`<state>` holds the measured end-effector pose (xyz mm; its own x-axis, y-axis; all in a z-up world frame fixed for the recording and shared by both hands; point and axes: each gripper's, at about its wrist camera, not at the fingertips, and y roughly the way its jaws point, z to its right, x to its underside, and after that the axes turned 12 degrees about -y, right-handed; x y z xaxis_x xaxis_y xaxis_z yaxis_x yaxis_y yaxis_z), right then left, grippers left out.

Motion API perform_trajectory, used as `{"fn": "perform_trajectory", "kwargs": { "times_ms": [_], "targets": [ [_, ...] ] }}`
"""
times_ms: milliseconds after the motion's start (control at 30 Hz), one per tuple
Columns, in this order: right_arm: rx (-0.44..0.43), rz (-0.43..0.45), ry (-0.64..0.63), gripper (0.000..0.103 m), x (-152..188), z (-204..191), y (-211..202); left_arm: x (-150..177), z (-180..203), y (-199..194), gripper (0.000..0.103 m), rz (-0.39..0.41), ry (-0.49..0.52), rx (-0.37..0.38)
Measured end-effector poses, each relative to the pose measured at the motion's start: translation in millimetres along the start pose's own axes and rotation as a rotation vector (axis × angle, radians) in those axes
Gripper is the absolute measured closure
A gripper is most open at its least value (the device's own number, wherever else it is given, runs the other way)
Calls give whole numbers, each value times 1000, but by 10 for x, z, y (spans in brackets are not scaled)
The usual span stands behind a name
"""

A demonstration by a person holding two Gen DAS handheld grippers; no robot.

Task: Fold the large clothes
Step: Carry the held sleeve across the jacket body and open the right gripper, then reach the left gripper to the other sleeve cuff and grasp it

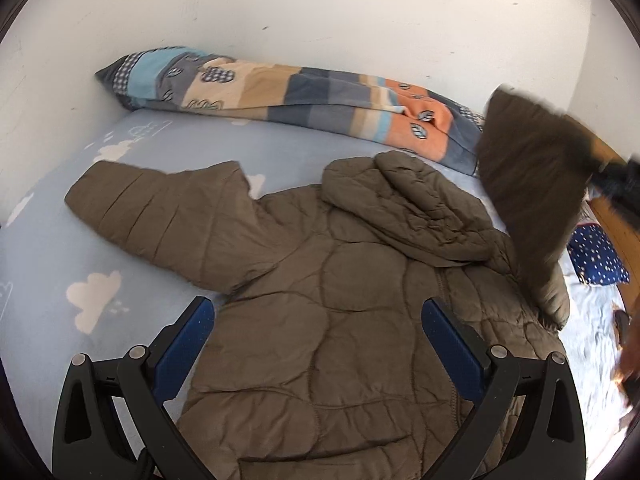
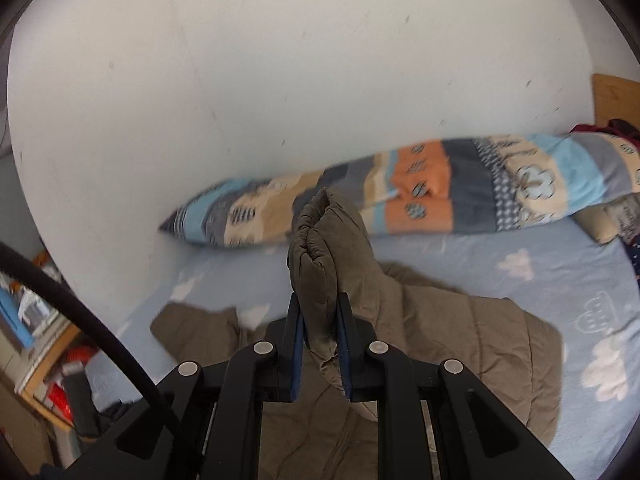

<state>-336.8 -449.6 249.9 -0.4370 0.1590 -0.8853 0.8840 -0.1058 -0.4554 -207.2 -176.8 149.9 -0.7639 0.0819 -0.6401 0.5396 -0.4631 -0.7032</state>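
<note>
Olive quilted jacket (image 1: pixel 340 320) lies spread on the bed beneath the left gripper (image 1: pixel 318 344), whose fingers stand wide and empty. Only the right wrist view shows the right gripper (image 2: pixel 320 344) clamped on a raised sleeve (image 2: pixel 324 248). Beyond: cloud-print sheet (image 1: pixel 60 264), patchwork blanket (image 2: pixel 460 184), white wall (image 1: pixel 320 20).

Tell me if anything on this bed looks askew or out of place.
The olive-brown quilted puffer jacket lies lopsided: one sleeve is spread flat on the light blue cloud-print sheet, the other sleeve is lifted, pinched in the shut right tool. Nothing looks damaged.
</note>
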Motion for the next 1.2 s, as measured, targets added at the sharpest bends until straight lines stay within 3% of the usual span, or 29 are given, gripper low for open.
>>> {"fn": "perform_trajectory", "kwargs": {
  "times_ms": [267, 533, 600, 667, 700, 867, 1000, 1200],
  "targets": [
    [-55, -207, 3, 87, 608, -262, 973, -36, -179, 123, 0, -38, -64, -39],
    [-115, -340, -34, 86, 1017, -534, 1457, -78, -189, 211, 0, -46, -111, -49],
    [-145, -370, -35, 80, 1124, -595, 1556, -100, -187, 232, 0, -45, -121, -48],
    [-200, -405, -29, 64, 1201, -653, 1631, -114, -185, 249, 0, -40, -117, -56],
    [-232, -422, -25, 63, 1214, -667, 1643, -121, -186, 259, 0, -39, -115, -61],
    [-265, -314, 15, 60, 955, -506, 1271, -161, -156, 333, 0, -45, -109, -46],
    [-130, -198, 127, 56, 712, 69, 795, -80, 63, 452, 0, -80, -24, -1],
    [198, -236, 255, 60, 827, 1143, 393, 109, 413, 664, 0, -120, 113, 50]
  ]
}}
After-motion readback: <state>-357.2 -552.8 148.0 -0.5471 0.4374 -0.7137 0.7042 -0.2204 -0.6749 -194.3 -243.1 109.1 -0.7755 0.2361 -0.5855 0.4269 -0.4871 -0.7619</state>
